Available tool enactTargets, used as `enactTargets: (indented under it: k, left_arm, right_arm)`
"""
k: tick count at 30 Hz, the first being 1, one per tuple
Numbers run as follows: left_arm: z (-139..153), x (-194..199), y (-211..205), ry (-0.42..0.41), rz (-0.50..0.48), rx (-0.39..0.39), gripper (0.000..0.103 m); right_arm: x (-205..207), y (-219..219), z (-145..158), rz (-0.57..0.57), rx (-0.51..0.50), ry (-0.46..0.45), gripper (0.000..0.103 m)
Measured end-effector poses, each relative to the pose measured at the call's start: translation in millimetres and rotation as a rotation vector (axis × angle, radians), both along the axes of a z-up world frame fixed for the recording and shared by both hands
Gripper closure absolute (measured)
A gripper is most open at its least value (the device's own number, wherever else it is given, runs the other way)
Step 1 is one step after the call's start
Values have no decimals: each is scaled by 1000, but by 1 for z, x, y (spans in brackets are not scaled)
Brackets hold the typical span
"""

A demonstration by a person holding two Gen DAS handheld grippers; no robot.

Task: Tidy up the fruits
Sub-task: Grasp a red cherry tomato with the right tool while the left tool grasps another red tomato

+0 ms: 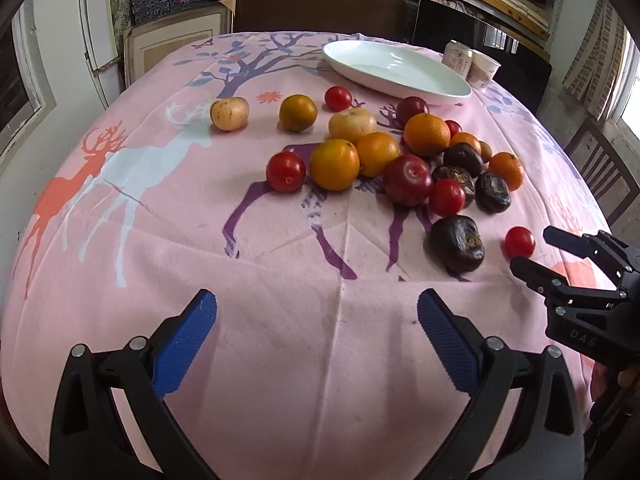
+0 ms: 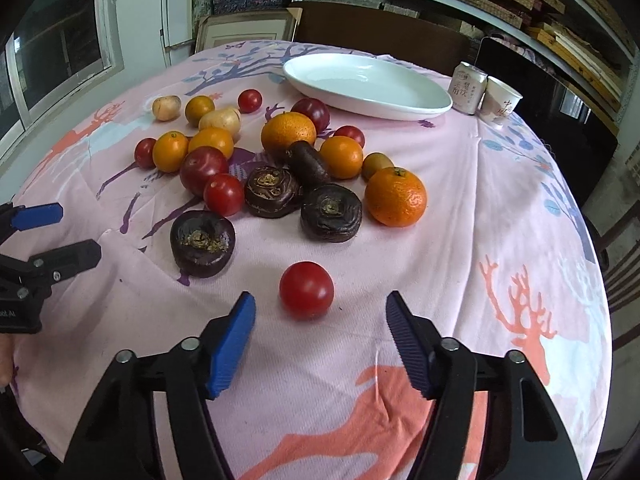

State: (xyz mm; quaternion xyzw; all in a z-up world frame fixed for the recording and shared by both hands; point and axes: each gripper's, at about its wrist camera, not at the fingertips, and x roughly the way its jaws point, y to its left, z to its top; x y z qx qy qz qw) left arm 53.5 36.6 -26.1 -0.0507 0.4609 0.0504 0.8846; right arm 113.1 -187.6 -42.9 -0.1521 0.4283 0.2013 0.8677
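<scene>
pink deer-print tablecloth (image 2: 460, 240), items listed left to right as the right wrist view shows them.

- left gripper (image 2: 60, 236): at the left edge, blue-padded jaws spread, nothing between them, over bare cloth.
- pale yellow fruit (image 2: 166, 107): far left of the scatter, lying apart.
- small red tomato (image 2: 145, 153): touching an orange fruit (image 2: 170, 151).
- dark water chestnut (image 2: 202, 242): nearest of four dark pieces, stem scar up.
- fruit cluster: oranges, red plums, tomatoes and chestnuts crowded mid-table, many touching.
- lone red tomato (image 2: 306, 289): on the cloth, apart from the cluster, just ahead of the right gripper (image 2: 320, 320); its jaws are spread, the tomato beyond the tips, not touched.
- large mandarin (image 2: 395, 197): right end of the cluster.
- white oval plate (image 2: 436, 106): behind the fruit, holding nothing.
- drink can (image 2: 471, 87) and paper cup (image 2: 501, 101): side by side, just right of the plate.
</scene>
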Motion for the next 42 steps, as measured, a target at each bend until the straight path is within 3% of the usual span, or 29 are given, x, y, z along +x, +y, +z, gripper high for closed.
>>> enactTargets:
  k: [1,5,7,16,18,25,29,30,32,37,42]
  left_arm:
    - [1,5,3,3,3,7,4]
    - [1,29,14,26,5,13,4]
    - [-1,41,17,39,-9,24,4]
    - [-11,81,36,82,-64,59,7]
    - [-13,87,39,92,-93,58,27]
    - [-19,99,44,86,-142,52,34]
    - [-16,103,44,48,-175,20,71]
    - [-15,104,45,46,-172,-9,75]
    - [-14,104,49,38,-150,-46,76]
    - [-10,93,45,36,-150,-45,76]
    - [29,81,32,-50,-197,-15,76]
  right_arm:
    - [5,3,-3,5,-1,17,54]
    - [17,2,-7,7,43,63,59]
    - [19,2,-6,24,60,67,76]
    - [23,-12,-5,22,140,103,76]
    - [22,-15,-5,23,144,106,76]
    - [21,-17,-6,16,148,105,76]
    - [20,-17,-6,12,146,107,76]
    - [19,-17,-6,10,146,107,76]
    - [19,-18,-5,6,144,106,76]
    - [19,-21,1,3,138,87,76]
    - [33,-28,30,16,138,6,76]
